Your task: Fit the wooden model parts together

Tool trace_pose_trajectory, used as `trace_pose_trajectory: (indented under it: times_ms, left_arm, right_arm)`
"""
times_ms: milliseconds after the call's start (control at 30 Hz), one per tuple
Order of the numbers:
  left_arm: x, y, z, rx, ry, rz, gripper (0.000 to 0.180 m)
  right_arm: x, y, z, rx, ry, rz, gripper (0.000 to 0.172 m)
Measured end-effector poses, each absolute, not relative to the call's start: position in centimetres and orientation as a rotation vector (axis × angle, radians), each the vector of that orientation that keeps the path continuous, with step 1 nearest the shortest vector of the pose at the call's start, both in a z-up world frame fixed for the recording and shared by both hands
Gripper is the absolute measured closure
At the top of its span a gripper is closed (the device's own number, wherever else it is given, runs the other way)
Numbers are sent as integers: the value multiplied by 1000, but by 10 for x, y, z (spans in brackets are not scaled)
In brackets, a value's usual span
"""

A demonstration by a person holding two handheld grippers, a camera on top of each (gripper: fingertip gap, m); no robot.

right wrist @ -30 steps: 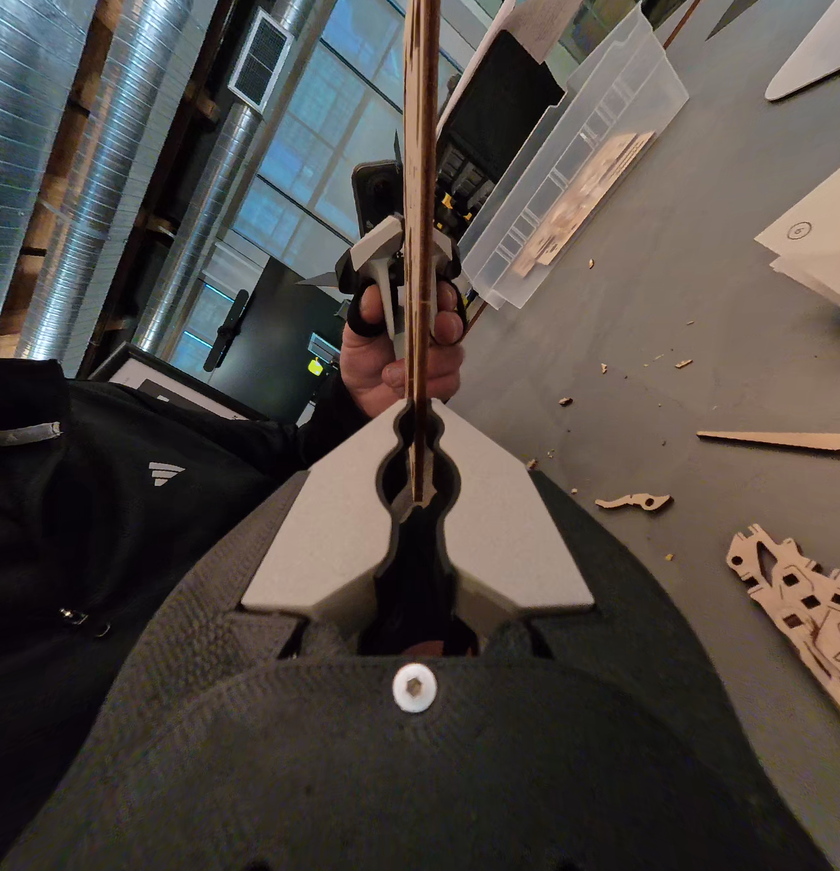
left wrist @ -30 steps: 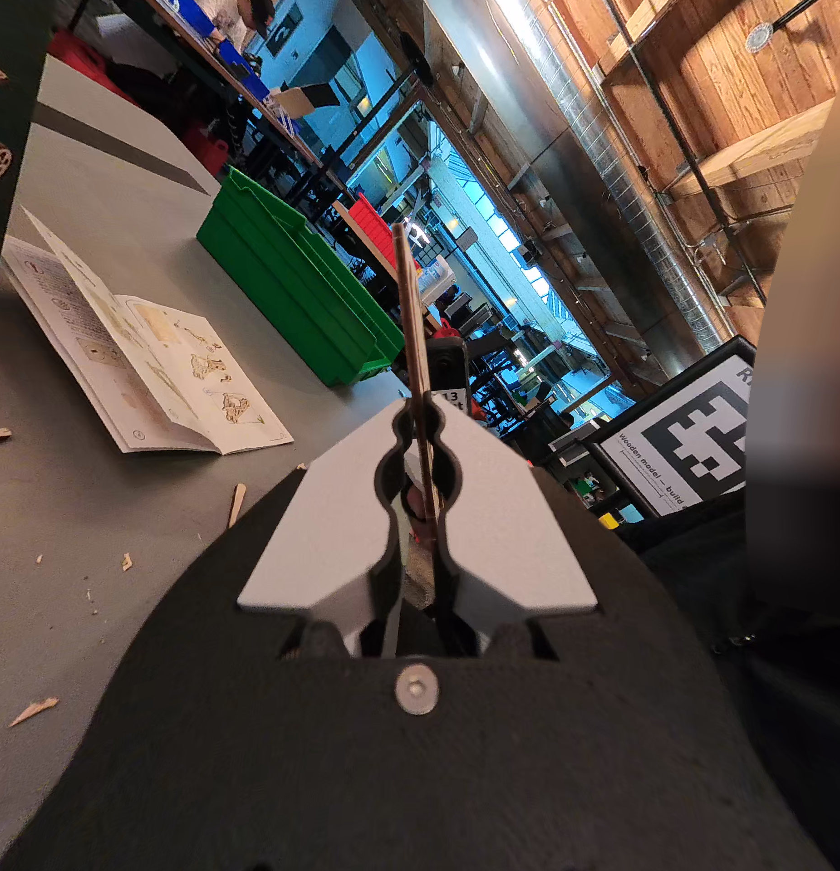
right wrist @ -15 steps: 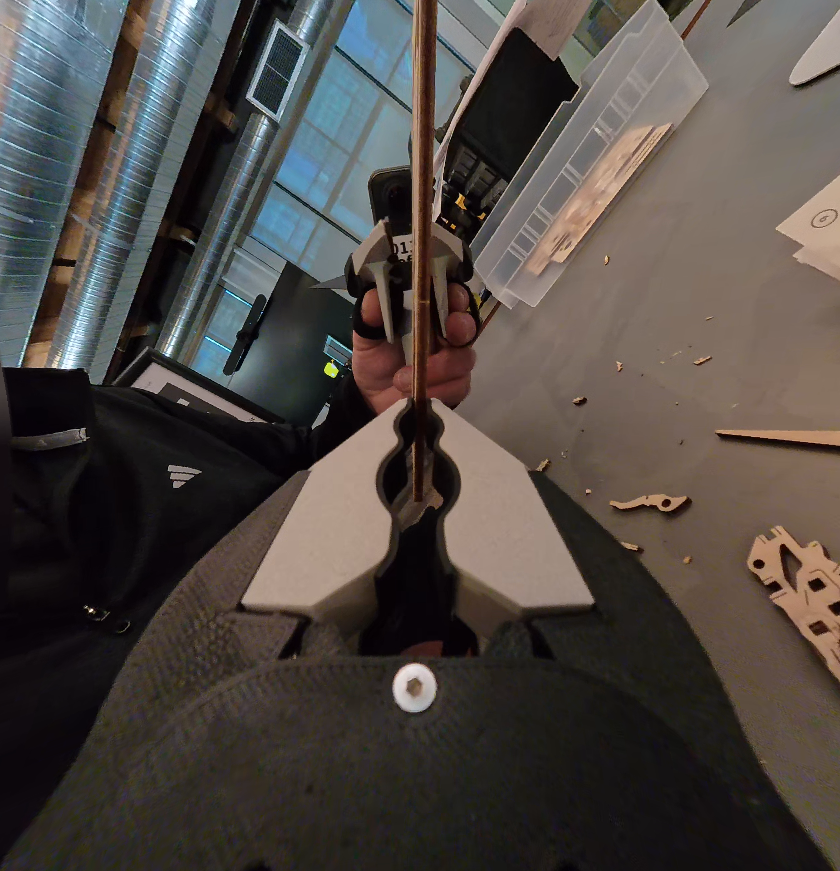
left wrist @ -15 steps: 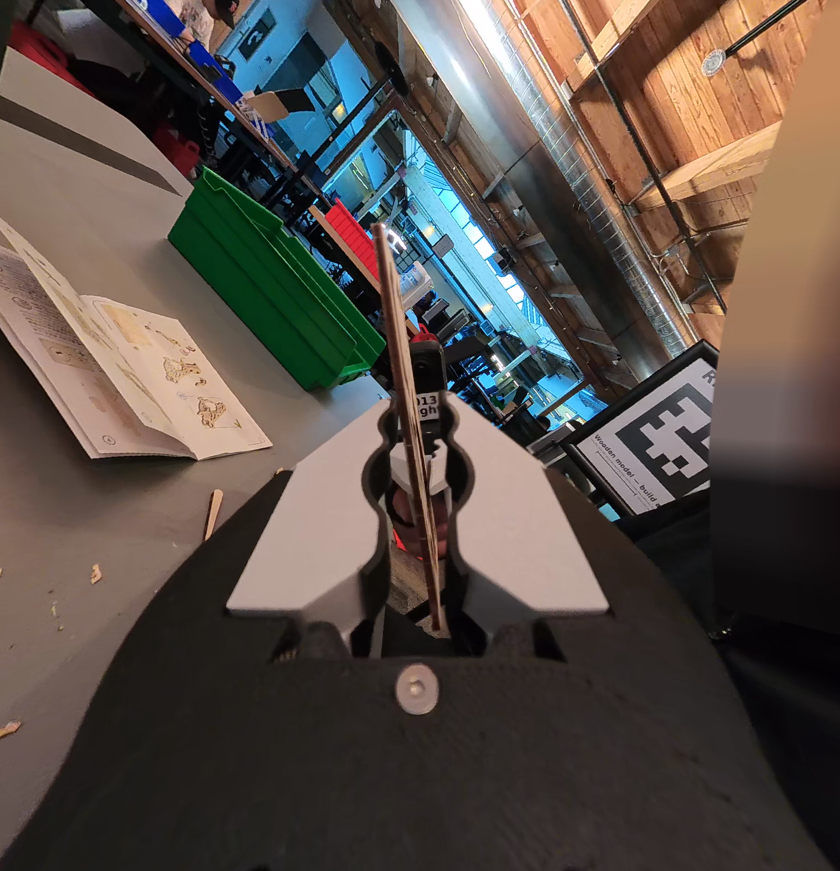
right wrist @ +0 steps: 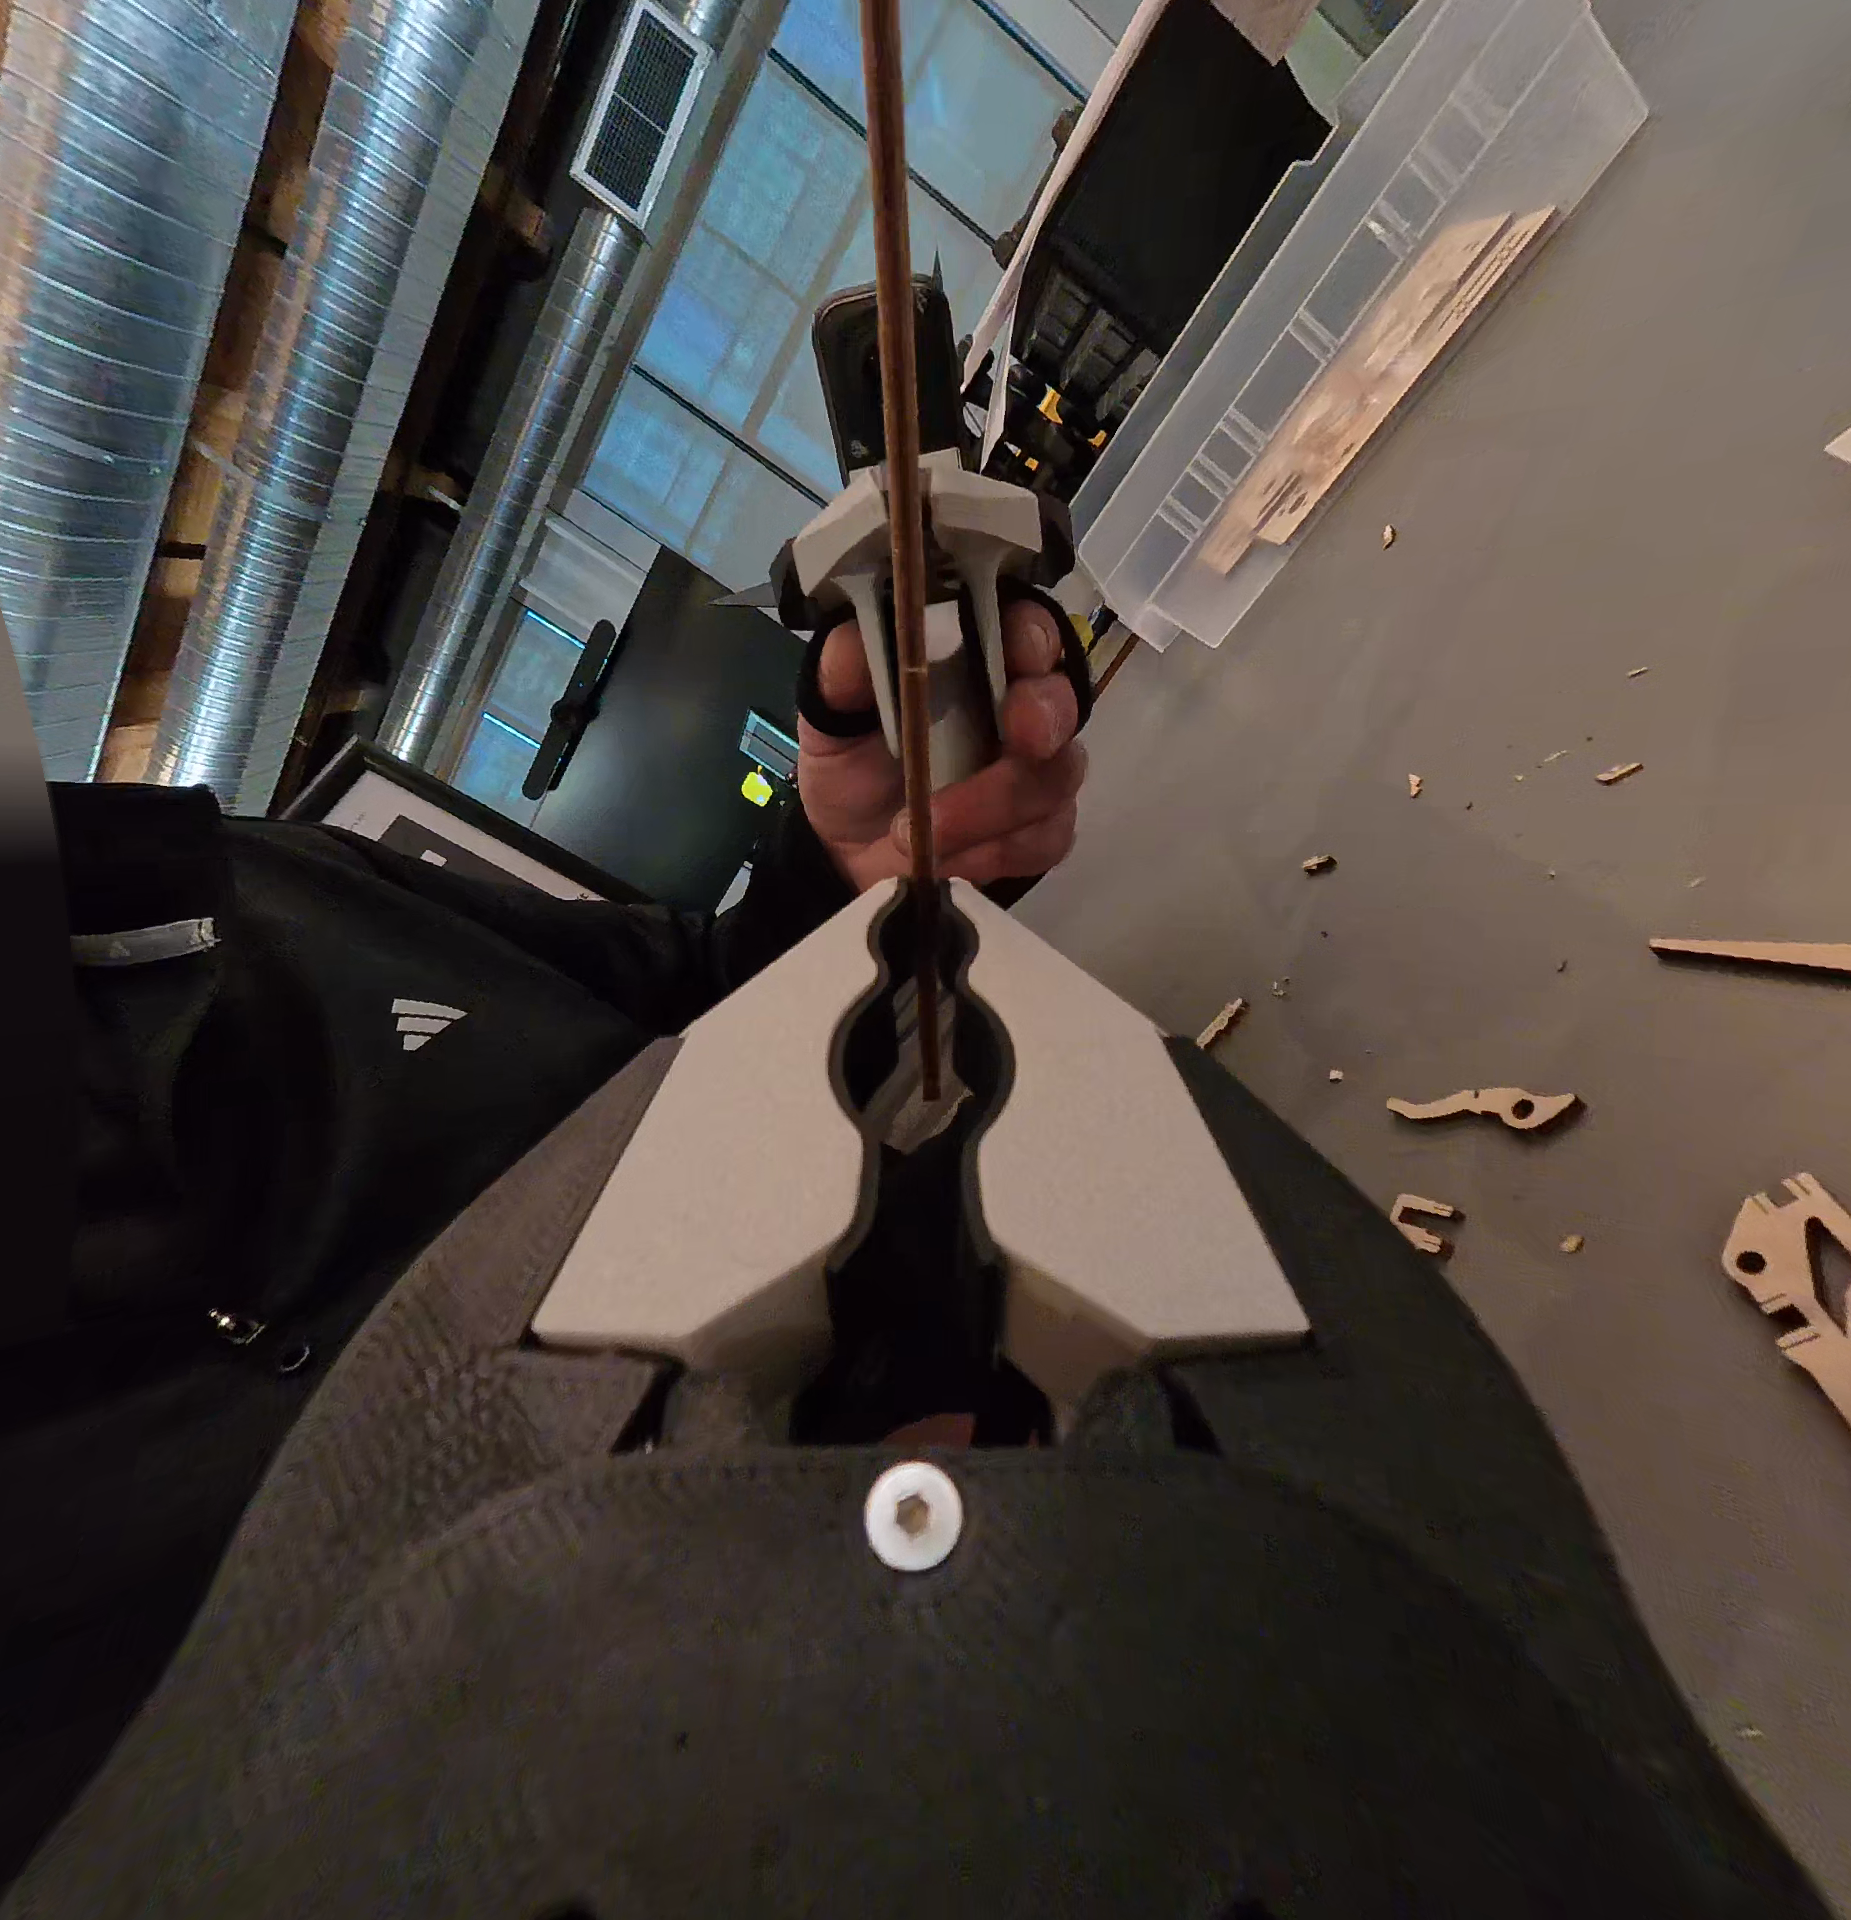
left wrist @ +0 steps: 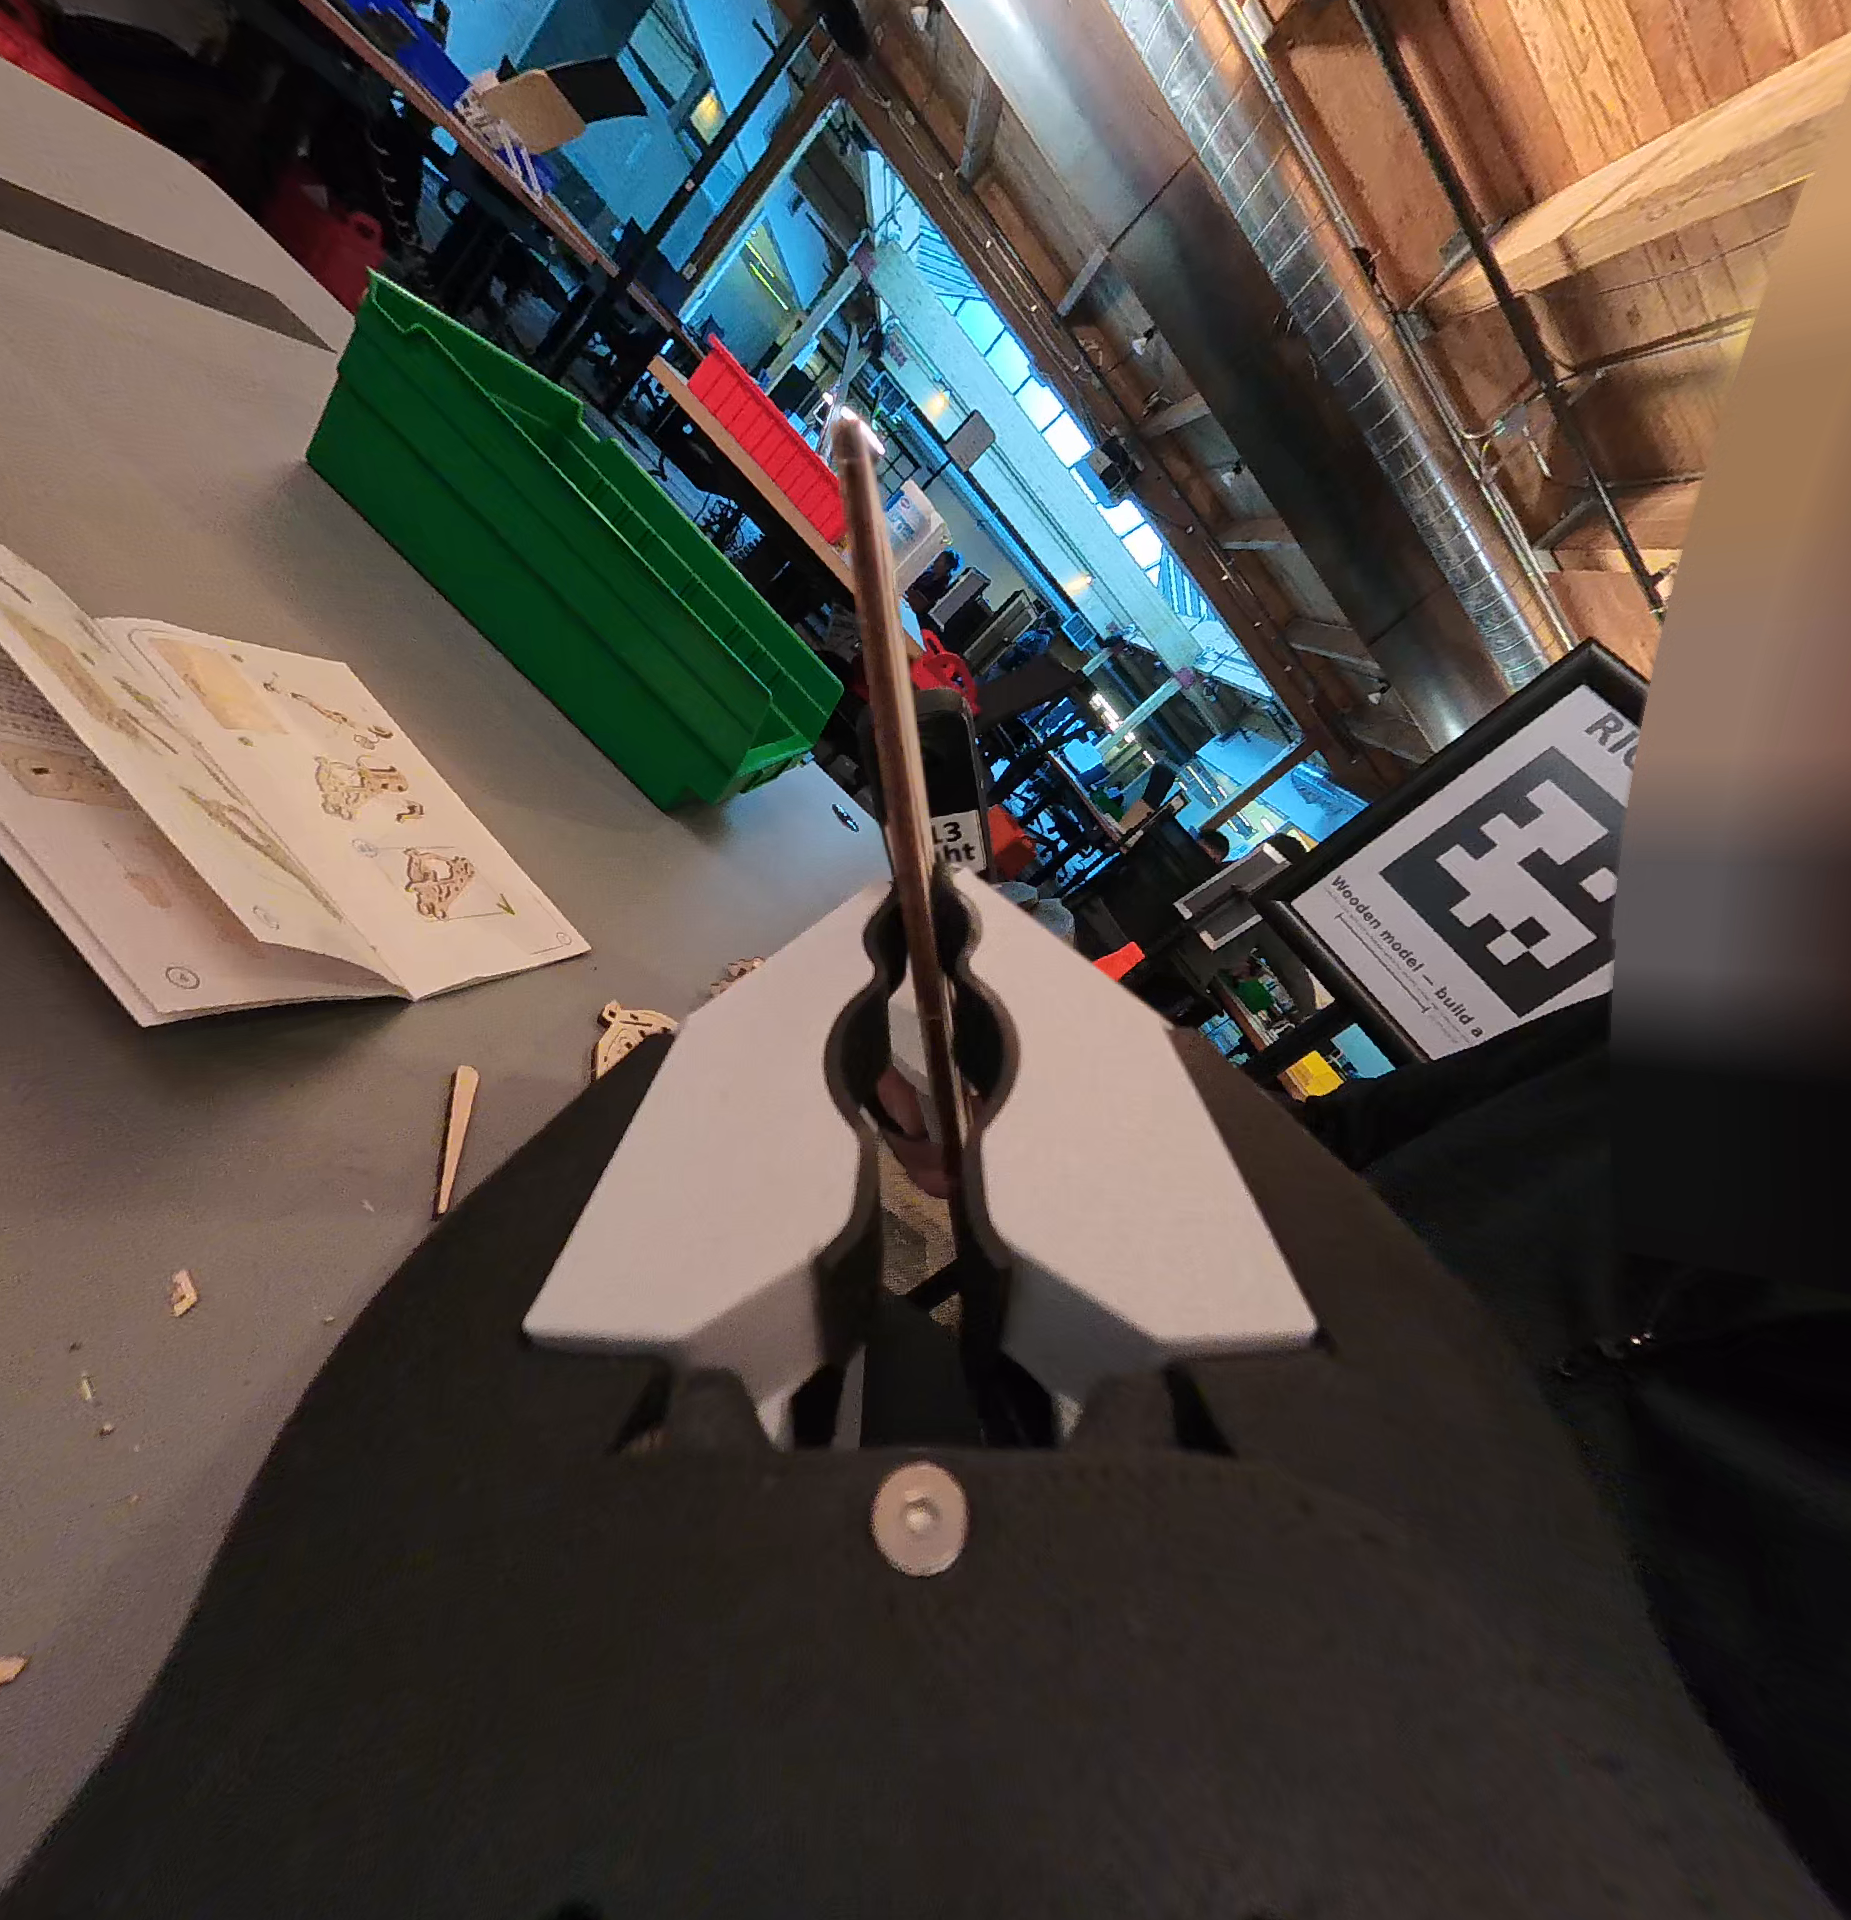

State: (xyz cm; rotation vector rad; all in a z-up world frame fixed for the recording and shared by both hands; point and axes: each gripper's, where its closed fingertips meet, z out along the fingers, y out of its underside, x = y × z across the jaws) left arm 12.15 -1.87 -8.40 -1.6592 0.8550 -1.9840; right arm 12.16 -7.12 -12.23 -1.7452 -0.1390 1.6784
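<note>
A thin wooden model sheet (left wrist: 885, 644) is seen edge-on and held in the air between both grippers. My left gripper (left wrist: 919, 894) is shut on one end of it, with the pads against both faces. My right gripper (right wrist: 923, 888) is shut on the other end of the same sheet (right wrist: 895, 416). The left gripper also shows in the right wrist view (right wrist: 916, 520), facing me, with a person's hand (right wrist: 962, 800) around its handle. The black body of the right gripper (left wrist: 952, 790) shows behind the sheet in the left wrist view.
On the grey table (left wrist: 173, 436) lie an open instruction booklet (left wrist: 225, 810), a green bin (left wrist: 547, 582) and wood offcuts (left wrist: 453, 1132). On the right side lie a clear plastic bin (right wrist: 1368, 312), loose wooden cut-outs (right wrist: 1482, 1107) and a cut-out panel (right wrist: 1814, 1309). A black-sleeved person is close by. There is about 7 cm between the tips of the two grippers.
My left gripper's jaws opened around the sheet half a second ago and have come together on it again. My right gripper kept its hold throughout.
</note>
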Motion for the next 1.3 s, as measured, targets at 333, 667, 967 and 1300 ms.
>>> trace_pose_trajectory:
  times_ms: [333, 667, 967, 1300]
  left_arm:
    - [120, -16, -87, -1685, 830, -1974, 179]
    - [120, -15, -90, -1707, 802, -2000, 179]
    - [124, -11, -94, -1740, 766, -2001, 179]
    - [126, -9, -92, -1742, 741, -2016, 178]
  right_arm:
    - [125, -68, -123, -1740, -117, 1657, 168]
    - [130, -62, -120, -1721, -84, 1631, 171]
    - [135, -58, -122, -1711, -23, 1646, 171]
    - [138, -57, -120, -1687, -11, 1654, 171]
